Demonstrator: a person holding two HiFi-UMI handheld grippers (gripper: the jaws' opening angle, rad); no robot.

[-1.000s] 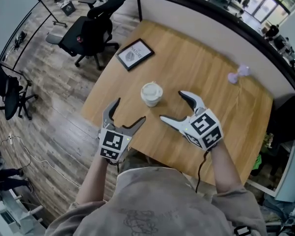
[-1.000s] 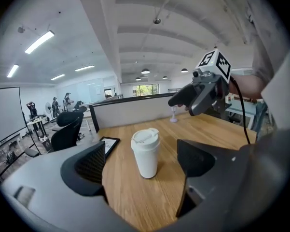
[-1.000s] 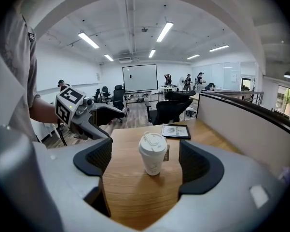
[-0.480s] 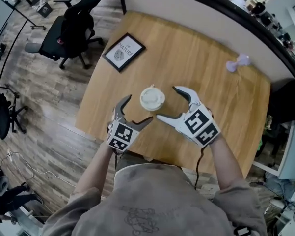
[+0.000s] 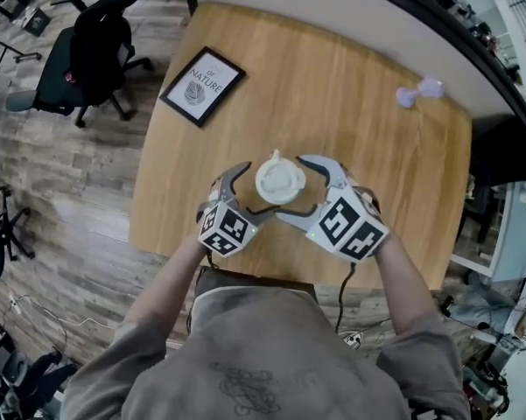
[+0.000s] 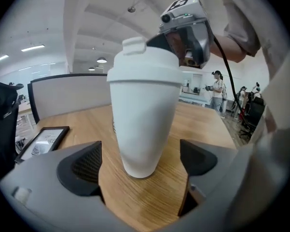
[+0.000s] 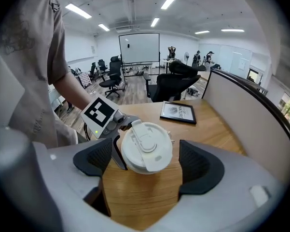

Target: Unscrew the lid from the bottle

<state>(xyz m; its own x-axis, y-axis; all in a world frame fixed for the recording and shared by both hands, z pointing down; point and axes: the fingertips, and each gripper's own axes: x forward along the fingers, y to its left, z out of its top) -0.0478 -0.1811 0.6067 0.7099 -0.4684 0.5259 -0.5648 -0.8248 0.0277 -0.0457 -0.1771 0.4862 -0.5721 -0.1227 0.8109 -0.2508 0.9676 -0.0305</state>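
Note:
A white bottle [image 5: 280, 180] with a white flip-top lid [image 7: 147, 146] stands upright on the wooden table [image 5: 359, 103]. My left gripper [image 5: 255, 189] reaches in low from the bottle's left. In the left gripper view the bottle body [image 6: 145, 124] stands between the dark pads [image 6: 82, 168] without touching them; these jaws have just been opening wider. My right gripper [image 5: 291, 187] comes from the right and higher. Its pads [image 7: 200, 166] flank the lid with gaps on both sides. Both grippers are open and hold nothing.
A black-framed picture [image 5: 202, 86] lies at the table's far left. A small purple object [image 5: 418, 92] sits at the far right near a grey partition. Office chairs [image 5: 87, 51] stand on the floor to the left. The table's near edge is just under my hands.
Both grippers have moved forward from the table's near edge and now flank the bottle. The left one has dropped lower and tilted down.

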